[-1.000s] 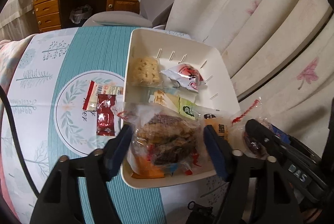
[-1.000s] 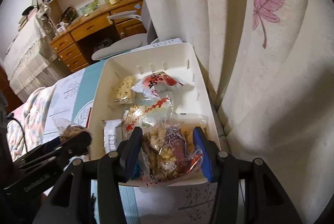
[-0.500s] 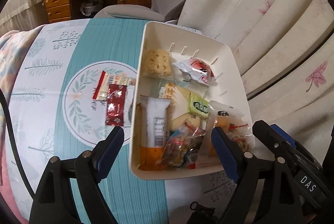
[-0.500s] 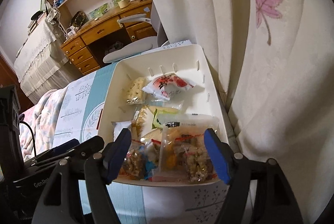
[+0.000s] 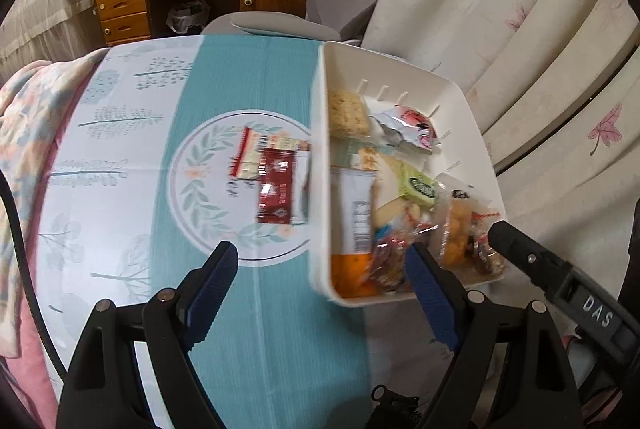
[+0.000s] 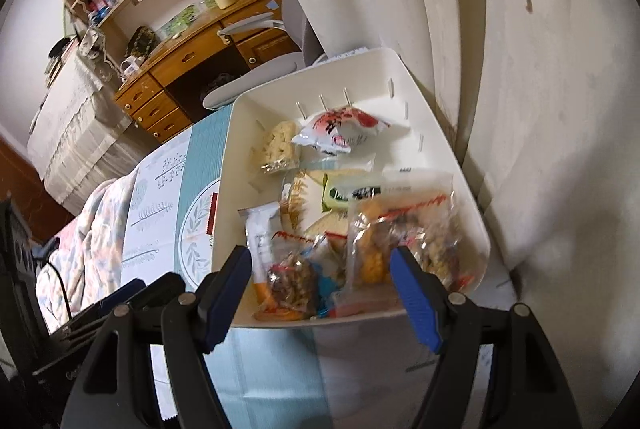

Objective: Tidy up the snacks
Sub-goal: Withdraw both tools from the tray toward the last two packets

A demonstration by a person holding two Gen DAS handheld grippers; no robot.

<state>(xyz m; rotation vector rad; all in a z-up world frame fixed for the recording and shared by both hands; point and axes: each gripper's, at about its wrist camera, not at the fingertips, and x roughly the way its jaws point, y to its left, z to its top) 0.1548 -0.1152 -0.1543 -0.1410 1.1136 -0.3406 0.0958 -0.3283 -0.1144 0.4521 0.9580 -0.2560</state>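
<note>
Left wrist view shows me white letters "DAS" on the black body of my right gripper (image 5: 520,253), which pokes in from the right side. The words on the snack packs are too blurry or small for me to read.

My left gripper (image 5: 324,293) has its jaws wide apart and holds nothing. It hangs over the teal tablecloth (image 5: 256,69), with its right blue pad just in front of the near left corner of the white bin (image 5: 460,97). Two flat packs lie on the cloth ahead of these jaws, just left of the bin: a dark red packet (image 5: 276,191) resting partly on a pale packet with a red edge (image 5: 250,153).

From the right wrist view, my right gripper (image 6: 320,293) also has its jaws wide apart and empty. It hangs at the near edge of the white bin (image 6: 400,69). Right past the jaws, inside the bin, lie two clear bags of mixed snacks: the left clear bag (image 6: 292,281) and the right clear bag (image 6: 400,241). Farther back I count one red and white pouch (image 6: 340,129), one pack of pale crackers (image 6: 278,145) and one green packet (image 6: 344,193). One tall white and orange pack (image 6: 260,237) lies along the bin's left wall.
</note>
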